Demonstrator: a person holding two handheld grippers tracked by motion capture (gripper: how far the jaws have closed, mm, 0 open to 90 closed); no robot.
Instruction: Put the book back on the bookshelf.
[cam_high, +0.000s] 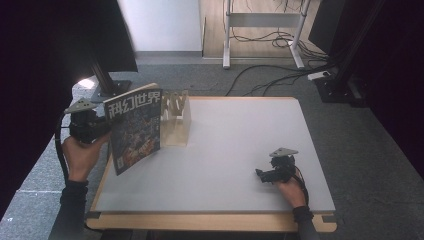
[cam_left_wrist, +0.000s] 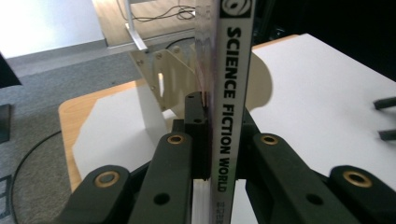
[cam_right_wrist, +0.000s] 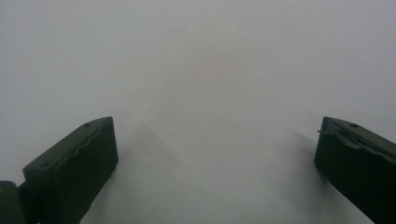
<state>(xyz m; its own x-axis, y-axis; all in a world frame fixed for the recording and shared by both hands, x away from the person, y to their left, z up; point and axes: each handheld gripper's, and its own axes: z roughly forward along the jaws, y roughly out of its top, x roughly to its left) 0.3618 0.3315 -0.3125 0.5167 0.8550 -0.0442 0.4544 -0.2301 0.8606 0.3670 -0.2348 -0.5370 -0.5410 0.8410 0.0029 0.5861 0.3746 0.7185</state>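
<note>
While the magazine (cam_high: 135, 129) is pinched upright by the left gripper (cam_left_wrist: 212, 135) at the table's (cam_high: 240, 150) far left corner, just beside the wooden rack (cam_high: 176, 117), slotting seems next; careful alignment is needed. The right gripper (cam_high: 272, 175) is rested spread near the right edge.

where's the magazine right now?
In the high view the magazine is held upright at the table's far-left corner, clamped in the left tool, right beside the wooden rack.
</note>
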